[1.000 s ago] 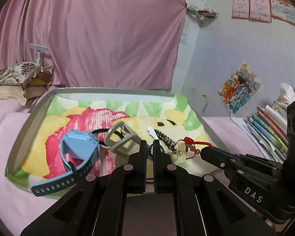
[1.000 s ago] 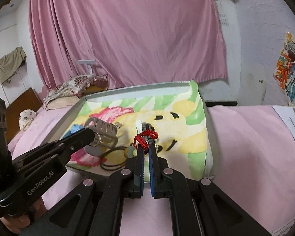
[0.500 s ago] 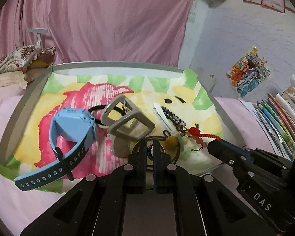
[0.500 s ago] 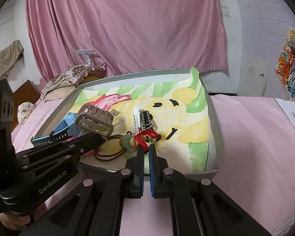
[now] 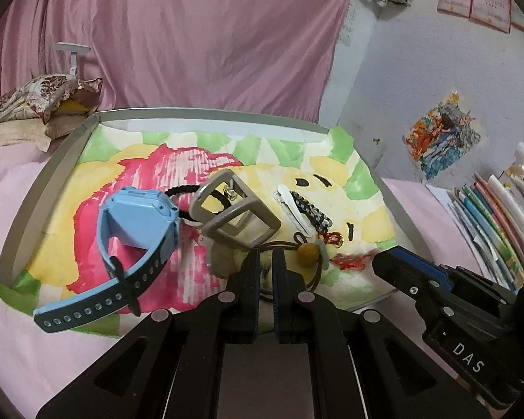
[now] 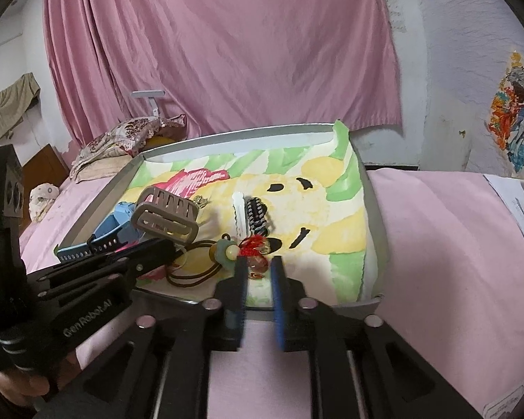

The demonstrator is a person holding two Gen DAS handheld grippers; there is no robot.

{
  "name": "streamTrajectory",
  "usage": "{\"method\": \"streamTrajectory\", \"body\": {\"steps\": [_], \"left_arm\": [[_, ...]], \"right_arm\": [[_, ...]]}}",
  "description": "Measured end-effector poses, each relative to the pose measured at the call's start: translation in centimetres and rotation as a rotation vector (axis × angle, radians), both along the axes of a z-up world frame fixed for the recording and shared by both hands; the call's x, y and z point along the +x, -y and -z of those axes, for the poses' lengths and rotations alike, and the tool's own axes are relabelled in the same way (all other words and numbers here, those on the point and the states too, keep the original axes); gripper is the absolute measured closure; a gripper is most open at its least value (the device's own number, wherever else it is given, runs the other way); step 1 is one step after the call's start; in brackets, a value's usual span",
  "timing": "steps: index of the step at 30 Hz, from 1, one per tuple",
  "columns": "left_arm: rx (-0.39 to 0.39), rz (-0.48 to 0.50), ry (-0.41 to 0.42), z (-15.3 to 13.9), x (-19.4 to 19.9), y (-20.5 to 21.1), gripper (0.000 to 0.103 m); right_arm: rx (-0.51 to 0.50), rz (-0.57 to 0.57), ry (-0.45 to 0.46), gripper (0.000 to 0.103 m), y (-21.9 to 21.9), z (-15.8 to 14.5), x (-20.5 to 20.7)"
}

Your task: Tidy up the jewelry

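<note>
Since a second ago, both grippers are sitting farther back from the tray (image 6: 375, 230), which is resting on the pink bed (image 6: 447, 262), and the red charm (image 6: 258, 249) is now lying low at the tray's near edge. The right gripper (image 6: 258, 269) is opening its jaws, with the charm's amber bead between the tips but no longer pinched. The left gripper (image 5: 265, 262) is pressing its jaws almost together; a brown cord (image 5: 286, 244) is running just ahead of its tips, though I cannot tell whether it is caught.

Just left of the right gripper, a bead hair tie (image 6: 223, 251) is touching the charm. Beyond it, a white clip (image 6: 239, 216) and a black clip (image 6: 256, 216) are lying side by side. Ahead and left of the left gripper, a tan claw clip (image 5: 234, 213) is leaning beside a blue watch (image 5: 136, 230).

The charm looks light and limp, its knotted thread soft and its beads hard and slippery, so the red knot seems the safest hold. The claw clip looks stiff; its bar should suit a pinch. The watch strap is probably flexible and easy to grip.
</note>
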State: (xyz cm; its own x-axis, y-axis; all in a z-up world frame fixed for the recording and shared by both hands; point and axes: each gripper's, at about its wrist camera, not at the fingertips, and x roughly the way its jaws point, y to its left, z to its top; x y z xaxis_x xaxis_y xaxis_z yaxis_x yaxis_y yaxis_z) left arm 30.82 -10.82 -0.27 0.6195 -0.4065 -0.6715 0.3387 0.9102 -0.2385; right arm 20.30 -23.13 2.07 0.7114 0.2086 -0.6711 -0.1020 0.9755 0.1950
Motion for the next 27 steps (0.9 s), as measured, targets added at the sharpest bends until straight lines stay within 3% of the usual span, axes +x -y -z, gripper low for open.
{"method": "streamTrajectory", "body": {"steps": [3,7,11,15,27], "left_arm": [[-0.011,-0.008,0.010,-0.4,-0.4,-0.5,0.094],[-0.042,-0.029,0.038,-1.0,-1.3,-1.4,0.075],[-0.066,-0.048,0.087,-2.0,-2.4,-2.3,0.073],[-0.066,-0.086,0.156,-3.0,-3.9,-3.3,0.049],[-0.052,-0.148,0.277,-4.1,-9.0,-6.2,0.024]], "right_arm": [[0.003,0.003,0.016,0.085,0.2,-0.3,-0.3],[0.004,0.011,0.047,0.076,0.3,-0.7,-0.9],[0.002,0.021,0.097,0.064,0.3,-1.5,-2.0],[0.005,0.031,0.143,0.052,0.3,-2.3,-2.9],[-0.002,0.037,0.237,0.014,-0.1,-3.7,-6.2]]}}
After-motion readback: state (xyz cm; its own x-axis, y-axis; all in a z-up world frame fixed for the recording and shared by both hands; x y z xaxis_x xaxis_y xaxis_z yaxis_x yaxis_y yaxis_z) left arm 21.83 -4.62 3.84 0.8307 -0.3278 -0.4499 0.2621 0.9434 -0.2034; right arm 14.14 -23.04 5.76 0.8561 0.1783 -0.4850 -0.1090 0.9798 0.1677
